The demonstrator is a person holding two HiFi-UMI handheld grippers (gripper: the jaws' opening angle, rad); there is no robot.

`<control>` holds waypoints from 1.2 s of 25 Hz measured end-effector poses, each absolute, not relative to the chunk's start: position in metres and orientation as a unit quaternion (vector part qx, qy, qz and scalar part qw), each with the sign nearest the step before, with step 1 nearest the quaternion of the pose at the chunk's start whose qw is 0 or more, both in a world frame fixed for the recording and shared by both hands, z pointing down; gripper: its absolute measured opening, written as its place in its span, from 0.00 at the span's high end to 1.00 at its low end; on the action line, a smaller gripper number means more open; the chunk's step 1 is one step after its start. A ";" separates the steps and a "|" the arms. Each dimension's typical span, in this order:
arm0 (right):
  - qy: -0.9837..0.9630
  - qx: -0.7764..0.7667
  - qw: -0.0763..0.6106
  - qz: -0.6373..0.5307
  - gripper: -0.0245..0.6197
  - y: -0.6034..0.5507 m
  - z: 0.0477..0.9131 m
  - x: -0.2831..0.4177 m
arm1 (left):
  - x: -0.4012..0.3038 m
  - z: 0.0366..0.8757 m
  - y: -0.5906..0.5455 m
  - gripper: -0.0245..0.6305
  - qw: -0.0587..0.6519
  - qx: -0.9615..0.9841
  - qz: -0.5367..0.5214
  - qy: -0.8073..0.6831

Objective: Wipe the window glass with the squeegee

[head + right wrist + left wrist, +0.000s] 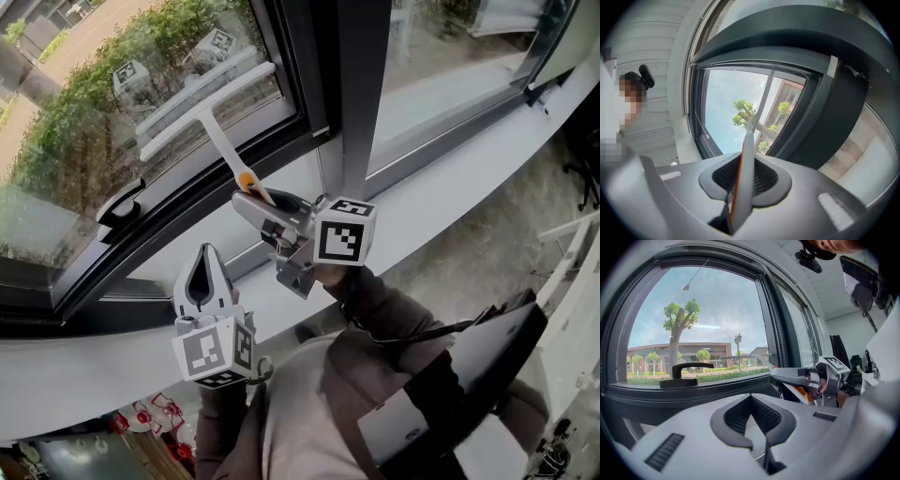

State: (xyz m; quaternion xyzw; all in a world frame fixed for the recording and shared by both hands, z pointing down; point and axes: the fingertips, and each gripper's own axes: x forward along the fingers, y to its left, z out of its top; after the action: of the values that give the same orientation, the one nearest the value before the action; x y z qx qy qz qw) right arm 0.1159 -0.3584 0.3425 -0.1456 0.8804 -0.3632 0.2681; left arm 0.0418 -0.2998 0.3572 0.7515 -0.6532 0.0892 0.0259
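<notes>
The squeegee [208,105] has a white T-shaped blade and a white handle with an orange band. Its blade is held up near the lower part of the left window glass [84,122], which mirrors it; contact is not clear. My right gripper [251,202] is shut on the handle's lower end; in the right gripper view the handle [746,164] runs up between the jaws. My left gripper [206,251] hangs lower left over the sill, shut and empty. From the left gripper [757,427] view, the right gripper [787,376] and squeegee [750,356] sit to the right.
A black window handle [120,208] sits on the lower frame left of the squeegee. A dark mullion [352,84] divides the two panes. The white sill [422,187] runs beneath. A dark flat item [469,375] lies by the person's sleeve at lower right.
</notes>
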 end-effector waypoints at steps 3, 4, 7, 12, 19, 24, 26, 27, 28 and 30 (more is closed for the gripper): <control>0.878 -0.145 0.268 -0.368 0.87 -0.358 0.348 0.116 | 0.043 0.361 -0.299 0.96 0.026 0.753 0.092 -0.651; 0.877 -0.145 0.268 -0.371 0.87 -0.357 0.350 0.116 | 0.044 0.361 -0.299 0.96 0.026 0.754 0.093 -0.650; 0.874 -0.145 0.269 -0.378 0.87 -0.356 0.355 0.117 | 0.046 0.361 -0.299 0.96 0.027 0.752 0.096 -0.651; 0.871 -0.146 0.269 -0.384 0.87 -0.356 0.361 0.117 | 0.049 0.361 -0.299 0.96 0.029 0.752 0.099 -0.651; 0.866 -0.148 0.268 -0.396 0.87 -0.355 0.372 0.118 | 0.051 0.366 -0.298 0.96 0.028 0.757 0.105 -0.644; 0.862 -0.148 0.263 -0.407 0.87 -0.353 0.383 0.117 | 0.054 0.372 -0.298 0.96 0.030 0.761 0.108 -0.640; 0.863 -0.148 0.259 -0.407 0.87 -0.353 0.385 0.117 | 0.055 0.370 -0.298 0.96 0.031 0.761 0.108 -0.639; 0.862 -0.149 0.259 -0.410 0.87 -0.353 0.386 0.117 | 0.055 0.370 -0.299 0.96 0.031 0.761 0.108 -0.639; 0.860 -0.149 0.259 -0.414 0.87 -0.353 0.388 0.117 | 0.055 0.371 -0.299 0.96 0.031 0.762 0.109 -0.637; 0.858 -0.149 0.258 -0.419 0.87 -0.354 0.390 0.117 | 0.056 0.371 -0.300 0.96 0.031 0.763 0.110 -0.636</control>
State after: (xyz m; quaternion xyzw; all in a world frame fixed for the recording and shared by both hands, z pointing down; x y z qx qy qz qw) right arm 0.1170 -0.3536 0.3902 -0.1495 0.8577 -0.4188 0.2580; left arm 0.0558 -0.2996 0.3709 0.7634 -0.6358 0.1096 0.0312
